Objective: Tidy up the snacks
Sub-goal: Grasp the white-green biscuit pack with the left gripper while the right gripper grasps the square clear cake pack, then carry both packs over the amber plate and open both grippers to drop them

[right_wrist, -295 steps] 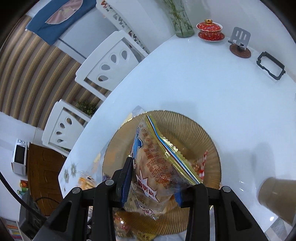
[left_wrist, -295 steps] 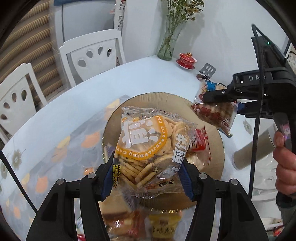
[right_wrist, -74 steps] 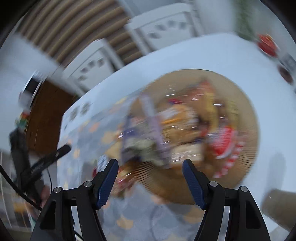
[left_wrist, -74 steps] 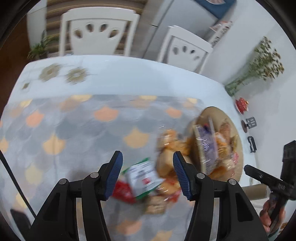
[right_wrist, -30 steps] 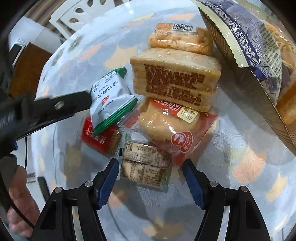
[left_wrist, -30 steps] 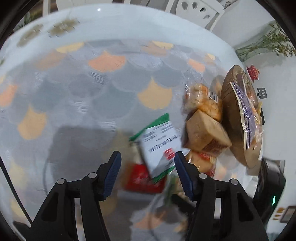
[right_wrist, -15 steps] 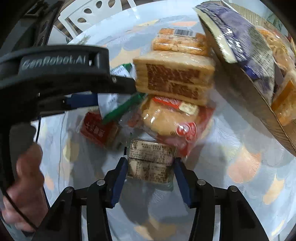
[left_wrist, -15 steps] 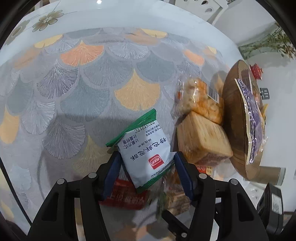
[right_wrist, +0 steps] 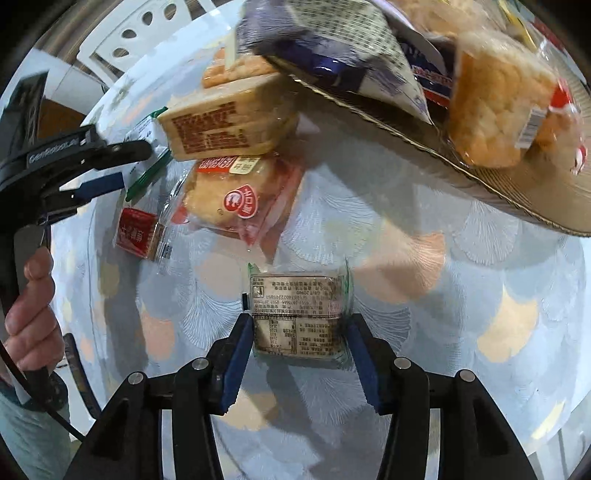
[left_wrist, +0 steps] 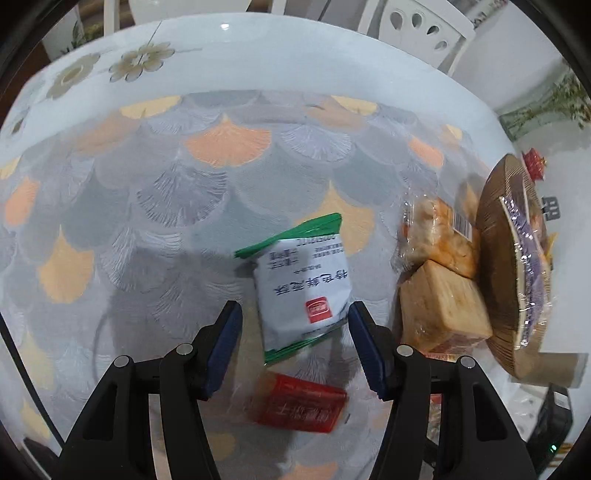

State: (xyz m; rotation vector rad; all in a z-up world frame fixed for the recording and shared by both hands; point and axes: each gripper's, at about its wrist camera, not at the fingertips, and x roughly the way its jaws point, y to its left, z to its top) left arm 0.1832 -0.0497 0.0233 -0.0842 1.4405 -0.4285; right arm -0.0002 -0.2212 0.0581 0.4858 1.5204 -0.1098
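Observation:
My left gripper (left_wrist: 293, 317) points down at the table, open, and a white-and-green packet (left_wrist: 303, 288) lies between its blue pads; its right edge is near the right pad. A red packet (left_wrist: 299, 406) lies just below it. My right gripper (right_wrist: 299, 328) has a small clear-wrapped tan packet (right_wrist: 299, 314) between its pads. Both pads touch its sides, and the jaws are opening slightly. This packet sits apart from the pile: a bread slab (right_wrist: 225, 125), a red-labelled bun packet (right_wrist: 236, 199) and the red packet (right_wrist: 136, 230). The left gripper (right_wrist: 129, 166) shows at the left.
A round woven tray (right_wrist: 498, 192) piled with snack bags, a purple bag (right_wrist: 332, 44) among them, overhangs the pile. A barcode-labelled pastry (left_wrist: 439, 236) and the bread slab (left_wrist: 443, 310) lean by the tray (left_wrist: 495, 258). Nearby are a cardboard tube (left_wrist: 554, 365), white chairs (left_wrist: 424, 26) and a person's hand (right_wrist: 29, 302).
My right gripper closed on the tan packet and drew it away from the pile. My left gripper came down around the white-and-green packet, which now lies between its pads.

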